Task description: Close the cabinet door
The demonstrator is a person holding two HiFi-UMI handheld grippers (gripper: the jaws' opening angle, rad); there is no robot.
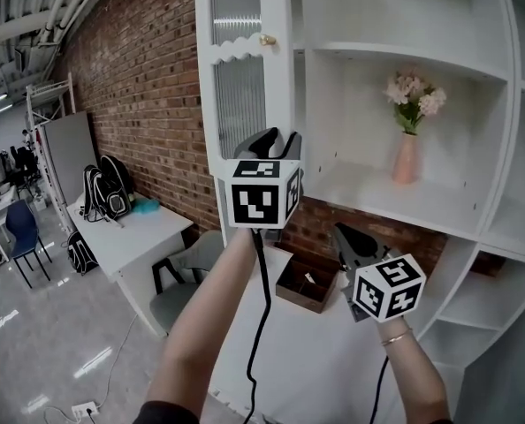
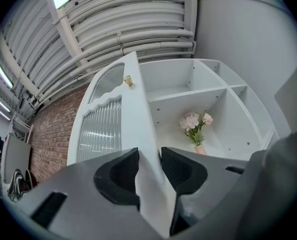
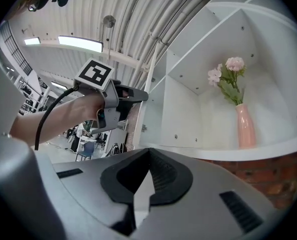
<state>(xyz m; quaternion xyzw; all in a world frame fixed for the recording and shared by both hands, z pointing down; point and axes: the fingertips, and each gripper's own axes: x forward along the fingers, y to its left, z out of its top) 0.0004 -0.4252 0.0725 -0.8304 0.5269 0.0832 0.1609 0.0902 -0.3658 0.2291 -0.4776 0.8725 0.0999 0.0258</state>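
Though ajar, cabinet door fills left claw.

no readable text, labels or numbers, only square marker patterns on gripper cubes

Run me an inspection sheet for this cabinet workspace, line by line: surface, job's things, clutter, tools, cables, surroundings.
Surface: white top below the shelves, holding a brown tray.
Job's things: cabinet door stands open; brass knob near its top.
Clutter: pink vase of flowers on a shelf.
Tools: left tool clamped on the door's edge; right tool shut, holding nothing, lower down.
Cables: left cable and right cable, both black, hang down from the tools.
Surroundings: brick wall, table with backpacks, grey chair.
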